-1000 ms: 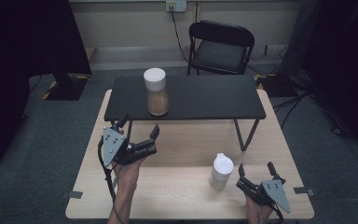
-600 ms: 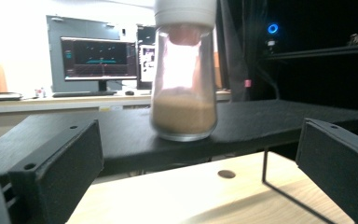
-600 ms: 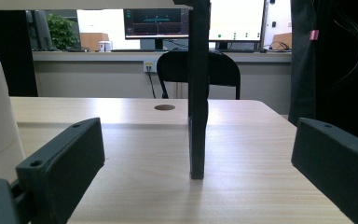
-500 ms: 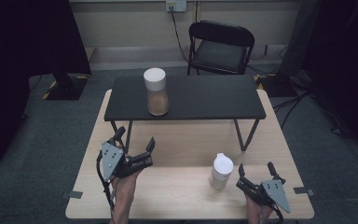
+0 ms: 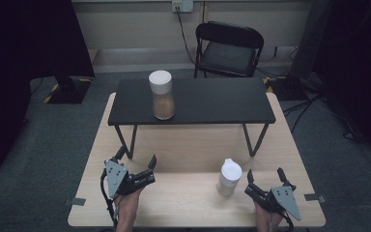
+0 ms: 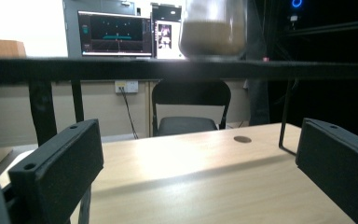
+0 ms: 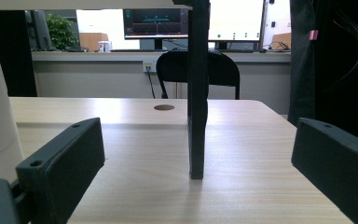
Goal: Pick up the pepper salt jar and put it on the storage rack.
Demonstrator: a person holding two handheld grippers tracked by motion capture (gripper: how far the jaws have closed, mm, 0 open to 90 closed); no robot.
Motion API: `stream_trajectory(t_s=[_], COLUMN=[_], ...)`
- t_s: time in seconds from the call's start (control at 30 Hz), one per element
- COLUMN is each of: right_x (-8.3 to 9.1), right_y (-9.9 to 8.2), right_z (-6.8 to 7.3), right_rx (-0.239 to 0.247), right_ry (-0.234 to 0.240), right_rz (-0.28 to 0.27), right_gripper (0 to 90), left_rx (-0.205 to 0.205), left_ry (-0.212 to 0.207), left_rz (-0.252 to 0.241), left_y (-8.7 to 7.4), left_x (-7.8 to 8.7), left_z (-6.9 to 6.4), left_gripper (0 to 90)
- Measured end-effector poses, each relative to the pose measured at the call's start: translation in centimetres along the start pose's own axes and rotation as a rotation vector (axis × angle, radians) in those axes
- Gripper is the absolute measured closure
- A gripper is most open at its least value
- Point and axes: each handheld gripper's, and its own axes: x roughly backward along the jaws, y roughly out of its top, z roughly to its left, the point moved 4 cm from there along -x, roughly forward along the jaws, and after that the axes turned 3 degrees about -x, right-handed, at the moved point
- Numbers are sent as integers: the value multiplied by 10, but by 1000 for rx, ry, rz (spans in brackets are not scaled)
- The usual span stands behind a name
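Two grippers idle, both wide and empty. Left gripper (image 5: pixel 136 157) low on table (image 5: pixel 183 145), jar (image 5: pixel 162 95) on black shelf (image 5: pixel 212 104) ahead. White bottle (image 5: pixel 229 177) just beside right gripper (image 5: pixel 265 175): approach level, jaws straddling.

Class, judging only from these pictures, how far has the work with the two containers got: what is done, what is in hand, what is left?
Nothing looks done. The clear jar with a white lid and brown contents stands on the black raised shelf; the small white-lidded bottle stands on the light wooden table. Nothing is in hand: the left tool and right tool are open and empty. Every handling step appears left.
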Motion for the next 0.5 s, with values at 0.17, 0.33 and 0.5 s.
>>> stream_trajectory(t_s=[0.17, 0.33, 0.5], right_x=[0, 0, 0], right_y=[0, 0, 0], right_z=[0, 0, 1], right_rx=[0, 0, 0], right_ry=[0, -2, -6], right_rz=[0, 0, 0], right_gripper=[12, 12, 12], left_rx=[-3, -4, 9], left_ry=[15, 23, 33], left_rz=[13, 14, 47], left_y=[-12, -28, -43], left_x=[4, 11, 13], left_z=[-3, -8, -12], left_gripper=[3, 2, 3])
